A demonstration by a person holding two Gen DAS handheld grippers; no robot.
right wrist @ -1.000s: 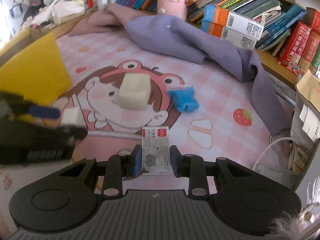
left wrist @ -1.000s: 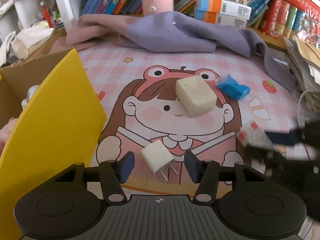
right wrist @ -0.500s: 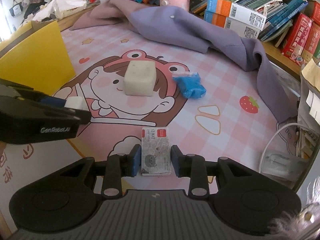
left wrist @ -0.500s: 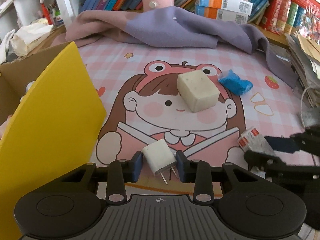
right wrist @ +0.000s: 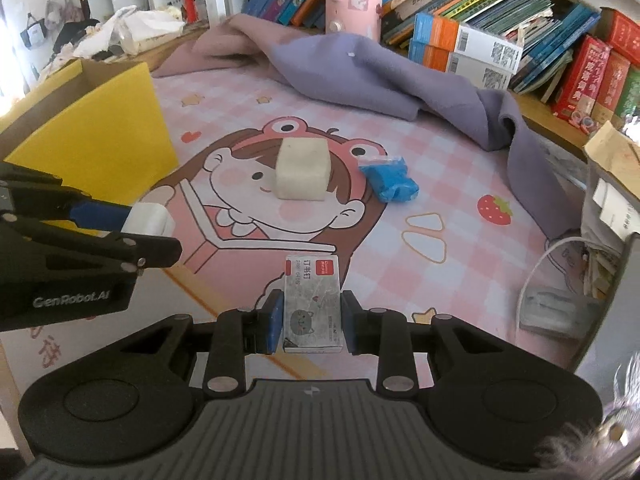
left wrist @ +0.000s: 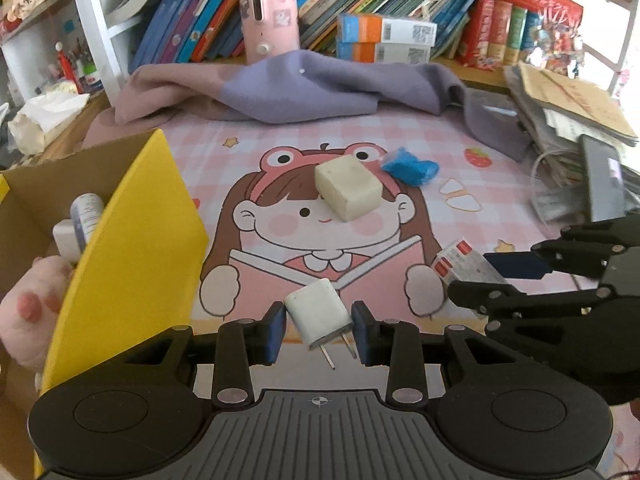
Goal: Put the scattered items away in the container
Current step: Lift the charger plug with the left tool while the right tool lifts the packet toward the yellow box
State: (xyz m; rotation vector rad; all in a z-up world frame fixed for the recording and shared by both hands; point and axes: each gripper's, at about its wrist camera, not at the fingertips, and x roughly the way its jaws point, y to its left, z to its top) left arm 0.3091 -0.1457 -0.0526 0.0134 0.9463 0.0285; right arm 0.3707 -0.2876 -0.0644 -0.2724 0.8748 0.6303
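Observation:
My left gripper [left wrist: 319, 330] is shut on a white plug adapter [left wrist: 318, 314], lifted off the mat with its prongs pointing toward me. My right gripper [right wrist: 311, 322] is shut on a small staple box [right wrist: 312, 304] with red labels. From the right wrist view the left gripper [right wrist: 160, 232] shows at the left with the white adapter [right wrist: 150, 218]; from the left wrist view the right gripper [left wrist: 488, 276] holds the staple box [left wrist: 460, 264] at the right. A cream foam block [left wrist: 347, 190] and a blue crumpled wrapper [left wrist: 410, 168] lie on the pink cartoon mat [left wrist: 420, 140]. The yellow cardboard box [left wrist: 132, 240] stands at the left.
Inside the box are a white bottle [left wrist: 86, 216] and a pink plush [left wrist: 32, 300]. A purple cloth [left wrist: 296, 88] lies along the mat's far edge below a shelf of books [left wrist: 360, 0]. Paper stacks [left wrist: 568, 120] and a white cable [right wrist: 540, 264] sit at the right.
My left gripper closed on the white adapter and lifted it off the mat. My right gripper, holding the staple box, rose slightly and drifted toward the left.

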